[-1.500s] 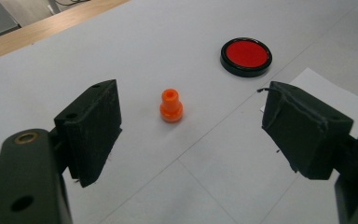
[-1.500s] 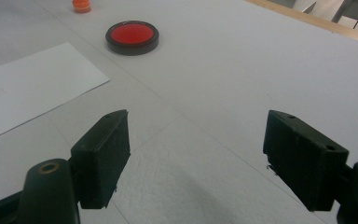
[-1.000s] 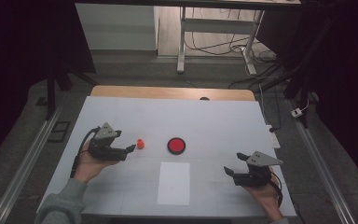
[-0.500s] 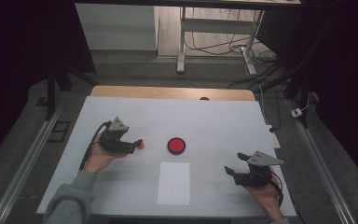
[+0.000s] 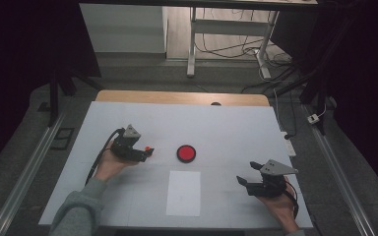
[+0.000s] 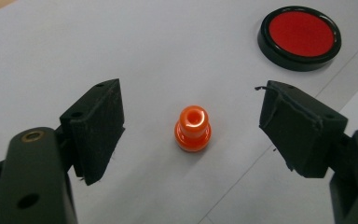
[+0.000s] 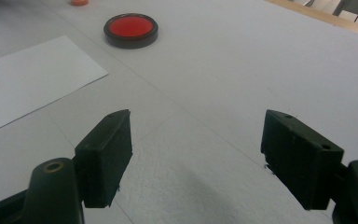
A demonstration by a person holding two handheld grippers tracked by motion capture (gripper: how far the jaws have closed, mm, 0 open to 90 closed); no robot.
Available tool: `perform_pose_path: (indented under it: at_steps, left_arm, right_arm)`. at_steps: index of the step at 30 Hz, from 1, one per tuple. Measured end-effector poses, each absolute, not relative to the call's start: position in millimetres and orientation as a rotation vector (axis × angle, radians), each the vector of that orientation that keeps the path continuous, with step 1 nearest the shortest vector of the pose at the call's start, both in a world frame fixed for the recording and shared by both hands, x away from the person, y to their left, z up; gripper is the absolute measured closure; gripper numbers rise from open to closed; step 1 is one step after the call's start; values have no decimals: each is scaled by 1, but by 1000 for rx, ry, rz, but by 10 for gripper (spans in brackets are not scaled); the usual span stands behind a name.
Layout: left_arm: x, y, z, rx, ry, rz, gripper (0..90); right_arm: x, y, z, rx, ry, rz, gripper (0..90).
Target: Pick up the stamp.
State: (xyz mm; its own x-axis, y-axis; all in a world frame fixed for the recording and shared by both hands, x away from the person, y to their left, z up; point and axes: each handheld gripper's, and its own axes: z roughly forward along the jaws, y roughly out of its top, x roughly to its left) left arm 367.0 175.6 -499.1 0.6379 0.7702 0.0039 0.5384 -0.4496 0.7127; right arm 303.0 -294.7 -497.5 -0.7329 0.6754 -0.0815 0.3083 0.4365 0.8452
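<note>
A small orange peg (image 6: 193, 129) stands upright on the white table, between the two wide-apart jaws of my left gripper (image 6: 191, 119). From above, the left gripper (image 5: 145, 152) sits at the table's left with the orange peg (image 5: 148, 148) at its tips. A red disc in a black rim (image 5: 186, 153) lies just right of it, also at the upper right in the left gripper view (image 6: 300, 37). My right gripper (image 5: 244, 181) hovers open near the front right, nothing between its jaws (image 7: 196, 149).
A white paper sheet (image 5: 183, 192) lies at the front middle, below the red disc (image 7: 131, 29). The paper sheet (image 7: 25, 79) is left of the right gripper. A wooden strip (image 5: 182, 97) edges the table's far side. Metal rails run along both sides.
My left gripper has moved right and forward until its open jaws flank the orange peg. The right gripper has stayed in place.
</note>
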Motion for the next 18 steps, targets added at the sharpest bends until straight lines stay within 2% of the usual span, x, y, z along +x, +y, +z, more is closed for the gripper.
perform_pose_path:
  at_steps: [12,15,18]
  left_arm:
    - [378,171,-511,2182,1020,412,248]
    - [378,173,-513,2185,1019,395,299]
    - [379,173,-515,2194,1024,386,309]
  right_arm:
    - [303,-294,-499,834,2291,1205,247]
    - [303,-295,-499,829,2294,1205,247]
    - [303,-294,-499,828,2294,1203,247]
